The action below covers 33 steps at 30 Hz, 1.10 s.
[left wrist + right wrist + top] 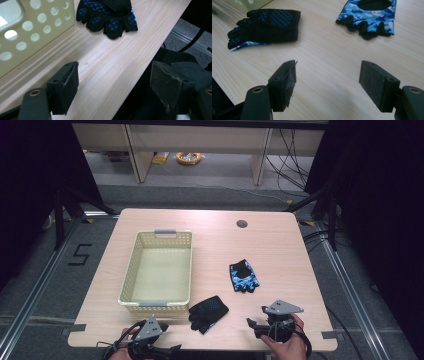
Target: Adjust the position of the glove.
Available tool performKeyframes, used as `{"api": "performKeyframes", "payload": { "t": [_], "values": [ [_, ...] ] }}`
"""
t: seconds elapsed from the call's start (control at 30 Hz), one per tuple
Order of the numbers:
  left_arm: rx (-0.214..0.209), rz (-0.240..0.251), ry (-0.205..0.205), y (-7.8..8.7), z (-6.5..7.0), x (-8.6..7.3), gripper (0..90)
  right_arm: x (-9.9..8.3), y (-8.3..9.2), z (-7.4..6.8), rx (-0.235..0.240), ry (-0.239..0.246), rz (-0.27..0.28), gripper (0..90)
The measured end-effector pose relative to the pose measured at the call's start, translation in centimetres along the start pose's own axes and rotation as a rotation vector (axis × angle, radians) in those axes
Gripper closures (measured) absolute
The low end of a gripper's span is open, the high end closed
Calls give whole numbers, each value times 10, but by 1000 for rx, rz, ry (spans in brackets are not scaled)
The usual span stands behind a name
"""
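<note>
Left tongs (167, 351) jaws apart, nothing between, at the near edge of the light wooden tabletop (280, 245), partly cut off in the high view. Right tongs (253, 326) apart, empty too. Black fingerless glove with blue dots (208, 312) lies between both tongs; blue camouflage fingerless glove (244, 276) beyond the right tongs. Cream perforated plastic basket (131, 270) beyond the left tongs, cut off in the left gripper view.

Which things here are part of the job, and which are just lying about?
In the job: black glove, camouflage glove, basket, left gripper and right gripper, both open.
Lying about: yellow reel on the floor, cables.
</note>
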<state>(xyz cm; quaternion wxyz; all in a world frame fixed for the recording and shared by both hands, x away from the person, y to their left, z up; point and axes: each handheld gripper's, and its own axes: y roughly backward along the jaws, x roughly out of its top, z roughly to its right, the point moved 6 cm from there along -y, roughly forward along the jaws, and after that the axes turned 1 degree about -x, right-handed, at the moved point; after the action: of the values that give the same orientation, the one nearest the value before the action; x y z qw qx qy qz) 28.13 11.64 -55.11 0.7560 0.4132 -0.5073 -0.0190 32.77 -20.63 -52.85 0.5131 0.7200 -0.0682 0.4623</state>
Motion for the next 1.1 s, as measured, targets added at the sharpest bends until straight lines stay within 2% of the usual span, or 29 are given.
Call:
{"api": "performKeyframes", "payload": {
  "t": [0.07,0.17,0.2,0.27,0.37,0.47,0.63,0.67,0.77,0.8,0.83,0.87,0.9,0.93,0.97,1.0,1.03,1.1],
  "values": [
    [1,-5,-5,0,0,0,225,0,0,0,1,15,-3,317],
    [1,0,-1,0,0,0,225,0,0,-2,6,4,-4,322],
    [1,-12,-15,1,-1,-1,225,0,0,-4,10,5,0,335],
    [2,1,-1,0,0,0,225,2,0,-4,21,20,8,344],
    [2,2,-2,0,0,0,226,3,-1,-4,29,30,13,362],
    [-4,-2,-34,0,-1,1,227,5,-1,-6,36,36,13,380],
    [-13,1,-25,-1,1,2,229,11,-3,-6,52,45,31,393],
    [2,-4,-22,-2,0,2,229,15,-6,-6,55,54,43,396],
    [2,0,-27,-4,0,4,234,22,-9,-6,66,61,55,410],
    [-1,23,-29,-6,1,8,239,27,-11,-7,77,79,62,424],
    [-5,41,-14,-9,2,10,244,30,-12,-8,80,66,71,433],
    [-1,4,-50,-8,-1,11,251,33,-13,-9,92,75,68,441],
    [-3,32,-36,-11,1,14,260,37,-15,-9,85,87,76,449],
    [4,17,-40,-12,0,14,269,40,-18,-11,96,96,69,457],
    [2,33,-27,-15,1,17,273,44,-20,-11,91,103,78,459],
    [-3,26,-46,-16,1,18,275,48,-23,-12,98,113,75,459],
    [4,28,-33,-19,1,20,282,51,-26,-13,100,122,76,461],
    [-8,27,-43,-23,3,24,298,57,-32,-15,109,139,73,471]
  ]
}}
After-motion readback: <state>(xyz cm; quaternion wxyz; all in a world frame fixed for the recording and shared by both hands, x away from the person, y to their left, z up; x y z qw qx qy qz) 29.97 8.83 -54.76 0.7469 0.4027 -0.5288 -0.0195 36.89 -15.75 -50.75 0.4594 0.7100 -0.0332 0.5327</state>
